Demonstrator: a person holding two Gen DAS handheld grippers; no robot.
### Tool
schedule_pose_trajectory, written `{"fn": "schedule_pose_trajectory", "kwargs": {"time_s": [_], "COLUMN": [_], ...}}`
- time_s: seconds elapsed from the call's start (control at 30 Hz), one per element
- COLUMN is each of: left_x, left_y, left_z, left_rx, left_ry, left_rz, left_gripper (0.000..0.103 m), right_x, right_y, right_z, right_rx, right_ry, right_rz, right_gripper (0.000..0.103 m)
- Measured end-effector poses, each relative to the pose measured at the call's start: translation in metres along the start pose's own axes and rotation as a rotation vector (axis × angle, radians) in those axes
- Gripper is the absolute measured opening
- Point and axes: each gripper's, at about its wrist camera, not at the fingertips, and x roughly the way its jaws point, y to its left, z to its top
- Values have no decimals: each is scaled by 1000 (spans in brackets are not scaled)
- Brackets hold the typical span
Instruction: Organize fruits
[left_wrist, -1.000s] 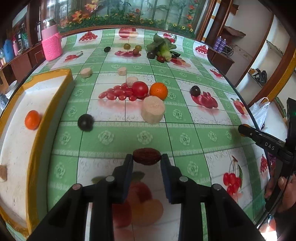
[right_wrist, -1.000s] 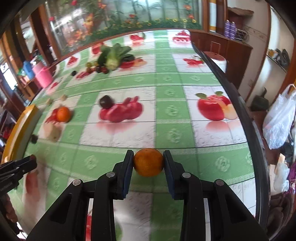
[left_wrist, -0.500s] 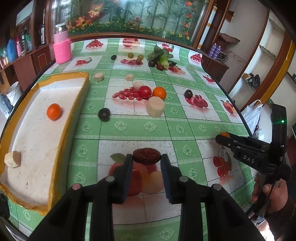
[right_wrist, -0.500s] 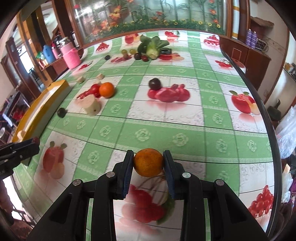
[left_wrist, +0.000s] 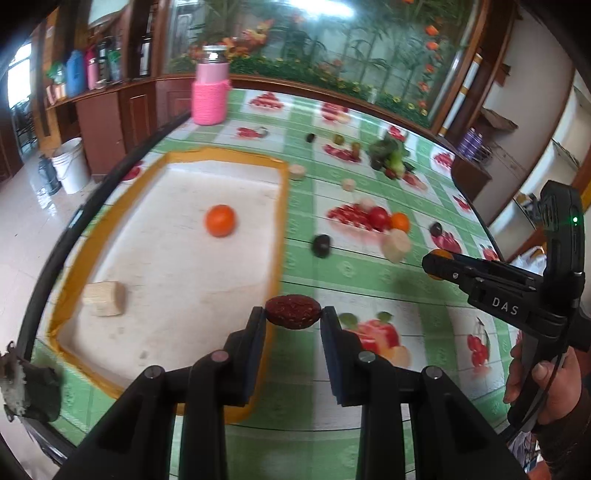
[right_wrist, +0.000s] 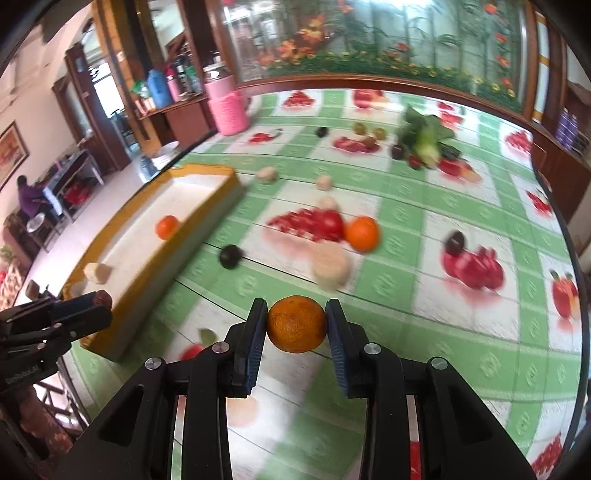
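Looking left to right: your tray (left_wrist: 280, 206) now fills the left view, holding one orange (left_wrist: 220, 220) and one block (left_wrist: 104, 298). Left gripper (left_wrist: 293, 318) pinches one red date (left_wrist: 293, 311) at its rim; right gripper (right_wrist: 296, 320) clamps one mandarin (right_wrist: 296, 324).

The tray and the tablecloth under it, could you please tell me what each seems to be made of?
Tray: probably plastic or enamelled metal, with a yellow rim and a matt, scuffed white floor.
Tablecloth: likely glossy vinyl, since its printed fruit pattern shows shiny reflections.
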Motion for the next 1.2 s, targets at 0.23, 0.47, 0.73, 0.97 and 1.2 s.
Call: {"fn": "schedule_pose_trajectory", "kwargs": {"time_s": [0.23,0.47,0.73,0.97,1.2], "left_x": [-4,12,50,46,23], "left_y": [55,87,109,111,97], "left_z": [7,27,51,56,50], "left_rx": [-59,-90,-108,-97,-71], "left_ry": [-16,-4,39,27,-8], "left_rz": [100,144,171,157,100], "left_gripper": [33,33,33,33,33], "right_x": [24,55,124,105,73], "right_y": [59,95,114,98,59], "right_z": [29,73,109,109,48], "right_rx": [-96,-151,-170,-115,-214], "right_ry": [18,18,93,53,136], "right_rz": [100,128,95,155,109], "right_gripper": [31,31,31,31,40]}}
